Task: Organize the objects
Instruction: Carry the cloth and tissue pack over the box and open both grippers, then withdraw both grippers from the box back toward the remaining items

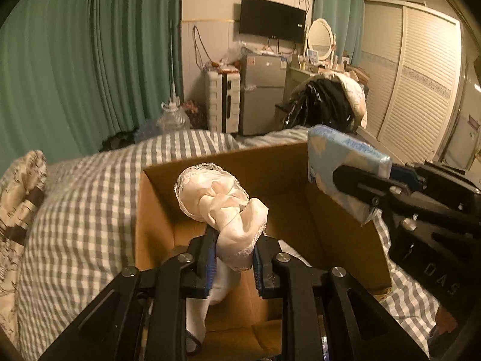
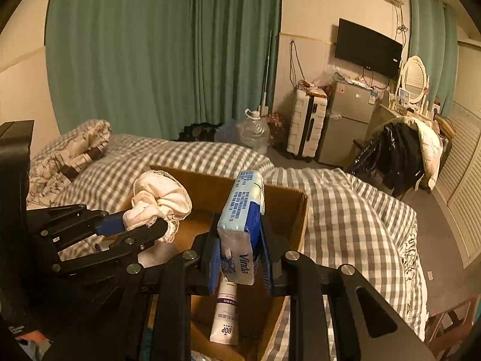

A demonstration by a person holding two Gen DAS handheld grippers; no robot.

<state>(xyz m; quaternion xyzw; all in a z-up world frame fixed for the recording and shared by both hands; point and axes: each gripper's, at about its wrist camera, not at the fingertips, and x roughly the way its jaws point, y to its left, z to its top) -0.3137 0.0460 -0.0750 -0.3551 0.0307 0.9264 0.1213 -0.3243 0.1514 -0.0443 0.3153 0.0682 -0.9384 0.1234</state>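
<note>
Your left gripper was clenched on the cloth, a cream, lace-edged bundle that bulged past the fingertips toward 12 o'clock, with a white tail drooping at 6 o'clock into the box. Your right gripper was clamped on the tissue pack, its long axis running straight ahead along the fingers, from 6 to 12 o'clock, standing on edge. Both loads hung over the open box, so the coming move looked to turn on a plain drop: the box floor lay directly below each gripper. In the right wrist view a tube lay on that floor at 6 o'clock under the pack, lengthwise like it. From the left wrist, your right gripper stood at 2 o'clock, reaching in level over the right wall; the left seemed the deeper over the box, though the fisheye makes that hard to judge. Beyond the box lay the checked bed.
</note>
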